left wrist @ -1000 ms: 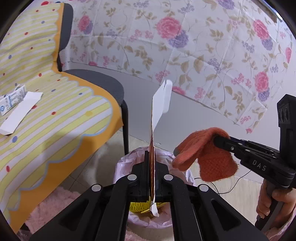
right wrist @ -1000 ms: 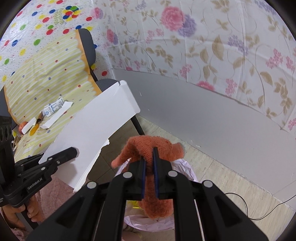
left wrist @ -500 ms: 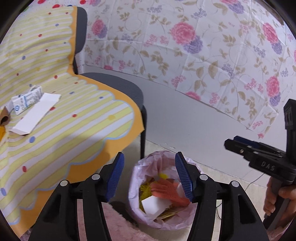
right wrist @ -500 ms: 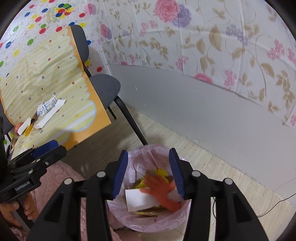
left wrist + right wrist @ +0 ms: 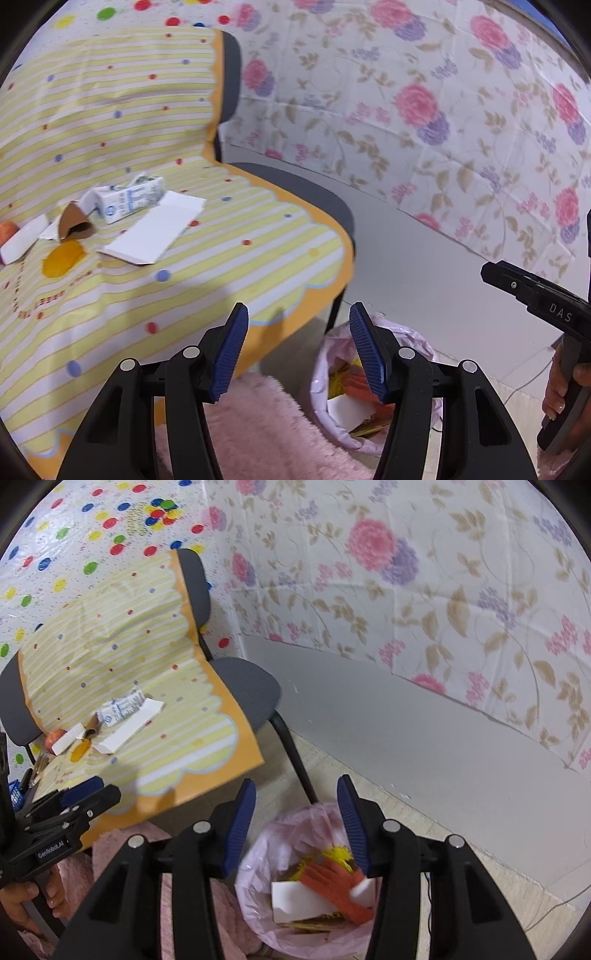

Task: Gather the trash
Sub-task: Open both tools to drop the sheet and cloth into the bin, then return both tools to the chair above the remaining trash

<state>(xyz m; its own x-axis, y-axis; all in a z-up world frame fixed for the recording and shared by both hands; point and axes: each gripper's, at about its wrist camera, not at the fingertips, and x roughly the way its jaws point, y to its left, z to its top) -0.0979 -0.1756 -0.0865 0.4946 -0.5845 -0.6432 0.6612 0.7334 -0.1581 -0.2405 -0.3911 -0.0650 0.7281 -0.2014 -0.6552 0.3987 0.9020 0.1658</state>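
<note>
Orange glove [image 5: 334,888] and white card [image 5: 295,901] dropped into pink-lined bin [image 5: 258,853], left tool [image 5: 297,349] and right tool [image 5: 295,819] now apart, empty.

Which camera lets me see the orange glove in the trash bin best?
The right wrist camera. It looks down into the trash bin, so the orange glove shows nearly whole, lying on the white card. In the left wrist view only a sliver of the glove peeks out behind the left gripper.

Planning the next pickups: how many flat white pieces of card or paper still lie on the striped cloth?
2, possibly more hidden: a large sheet beside the carton, and a small piece at the left edge by the brown cone.
</note>
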